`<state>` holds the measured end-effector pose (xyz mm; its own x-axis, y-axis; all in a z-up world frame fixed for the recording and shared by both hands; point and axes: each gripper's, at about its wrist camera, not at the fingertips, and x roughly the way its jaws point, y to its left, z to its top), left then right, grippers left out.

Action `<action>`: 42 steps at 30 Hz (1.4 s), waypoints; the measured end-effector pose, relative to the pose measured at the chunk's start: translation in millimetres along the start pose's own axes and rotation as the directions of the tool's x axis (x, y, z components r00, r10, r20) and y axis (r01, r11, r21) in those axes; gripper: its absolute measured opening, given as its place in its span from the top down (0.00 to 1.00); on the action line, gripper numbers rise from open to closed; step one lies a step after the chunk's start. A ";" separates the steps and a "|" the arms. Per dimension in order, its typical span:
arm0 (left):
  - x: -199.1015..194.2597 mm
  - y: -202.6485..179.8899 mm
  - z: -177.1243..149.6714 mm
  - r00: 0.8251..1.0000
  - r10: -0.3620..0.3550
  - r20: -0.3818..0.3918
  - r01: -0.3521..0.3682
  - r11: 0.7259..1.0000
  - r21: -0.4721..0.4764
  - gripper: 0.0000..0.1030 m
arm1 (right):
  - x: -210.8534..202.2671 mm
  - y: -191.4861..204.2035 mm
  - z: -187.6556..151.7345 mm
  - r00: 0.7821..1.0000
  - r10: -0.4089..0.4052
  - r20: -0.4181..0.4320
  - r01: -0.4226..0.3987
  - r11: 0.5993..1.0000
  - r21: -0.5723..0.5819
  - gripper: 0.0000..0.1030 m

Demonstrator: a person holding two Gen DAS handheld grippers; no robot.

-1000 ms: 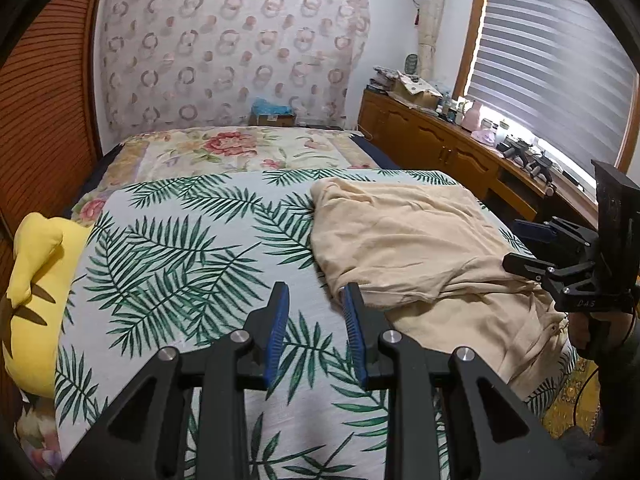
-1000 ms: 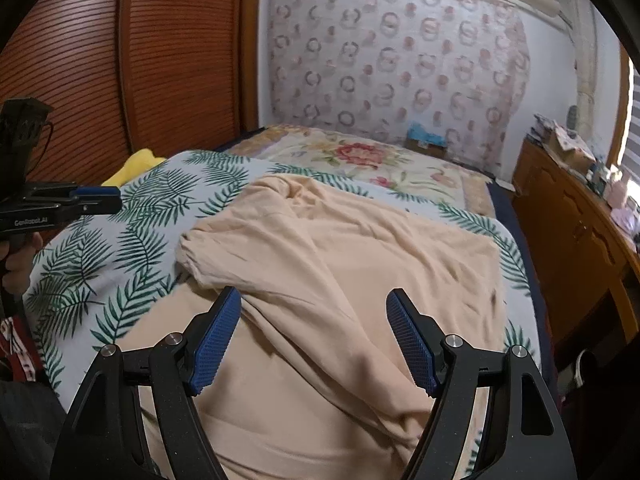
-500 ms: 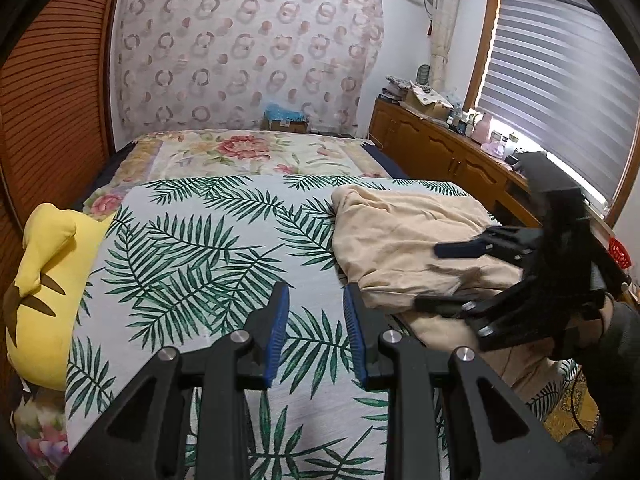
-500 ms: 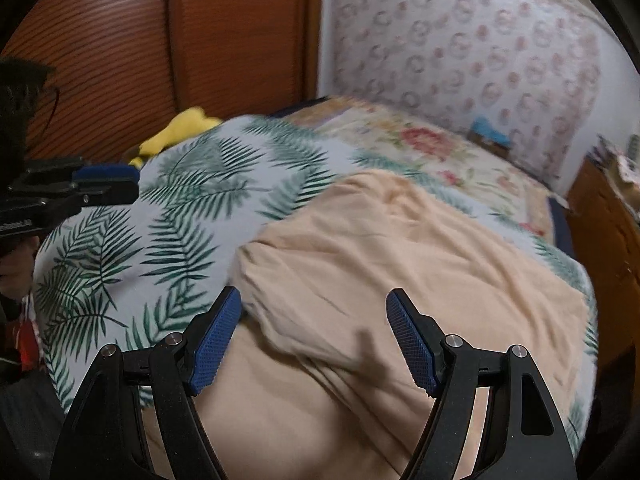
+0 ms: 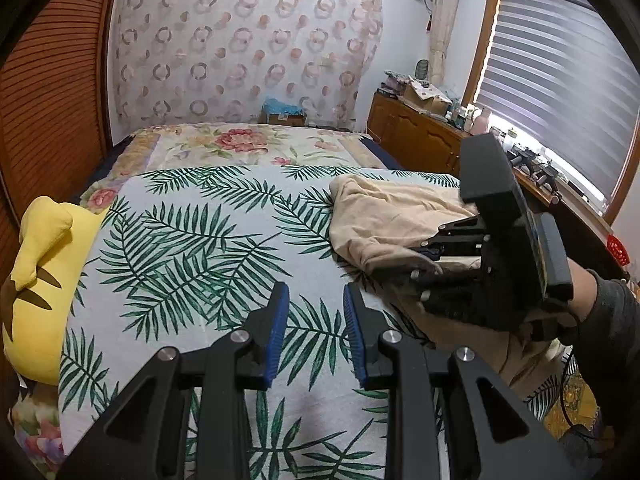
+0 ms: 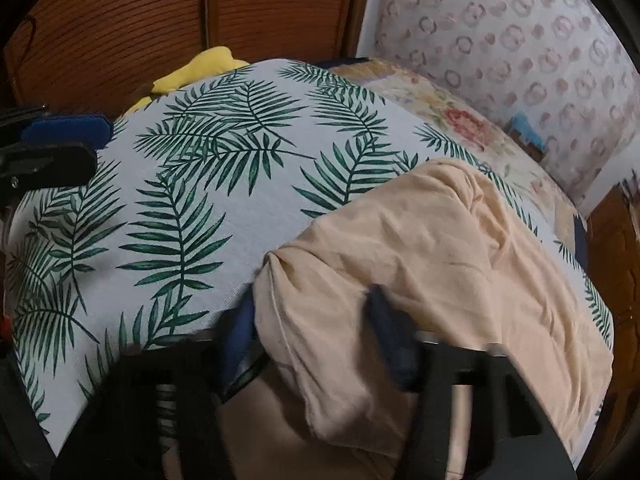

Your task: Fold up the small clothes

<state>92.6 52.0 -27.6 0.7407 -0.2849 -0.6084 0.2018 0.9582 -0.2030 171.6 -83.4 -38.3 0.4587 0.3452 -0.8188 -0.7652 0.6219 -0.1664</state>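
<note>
A peach garment (image 5: 384,216) lies crumpled on the right half of the palm-leaf bedspread (image 5: 192,248). In the right wrist view the right gripper (image 6: 312,308) is closing, its blurred blue pads flanking and pressing a raised fold at the near left edge of the garment (image 6: 440,248). From the left wrist view that right gripper (image 5: 424,258) reaches in from the right, with cloth draped over its fingers. My left gripper (image 5: 312,292) hovers over bare bedspread left of the garment, its jaws a little apart and nothing between them. It also shows at the left edge as the left gripper (image 6: 60,136).
A yellow plush toy (image 5: 40,280) lies at the bed's left edge. A floral quilt (image 5: 240,144) covers the far end. A wooden cabinet (image 5: 416,140) with clutter runs along the right wall under the blinds. A sleeve (image 5: 608,312) holds the right gripper.
The right gripper swung left and down over the garment's near left fold, and its jaws narrowed around it. The left gripper stayed where it was, same gap.
</note>
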 end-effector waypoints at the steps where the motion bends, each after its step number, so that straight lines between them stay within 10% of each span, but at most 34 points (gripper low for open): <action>1: -0.2 -0.8 -0.3 1.000 -0.002 0.000 0.002 1.000 0.001 0.75 | -1.9 -3.3 -0.6 1.000 -0.005 0.008 0.005 1.000 0.005 0.88; 14: 5.8 -20.8 -2.3 0.999 -0.032 -0.012 0.033 0.999 0.042 0.75 | -87.2 -105.5 -4.2 0.972 -0.064 0.224 0.005 0.967 0.256 0.95; 27: 12.5 -47.2 -8.4 0.997 -0.074 -0.038 0.077 0.993 0.084 0.75 | -100.0 -241.6 -68.5 0.945 -0.325 0.027 0.266 0.815 0.514 0.95; 32: 14.5 -54.4 -10.8 0.995 -0.083 -0.047 0.087 0.992 0.093 0.75 | -100.8 -245.5 -80.2 0.908 -0.416 -0.041 0.372 0.759 0.534 0.72; 42: 16.4 -71.6 -13.6 0.993 -0.109 -0.055 0.114 0.986 0.118 0.75 | -116.8 -210.0 -92.8 0.936 -0.349 0.036 0.286 0.818 0.499 0.66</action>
<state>81.6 -21.6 -33.4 0.6783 -0.3884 -0.6237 0.3597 0.9157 -0.1791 236.8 -319.6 41.2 0.7127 0.1312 -0.6891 -0.2697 0.9581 -0.0964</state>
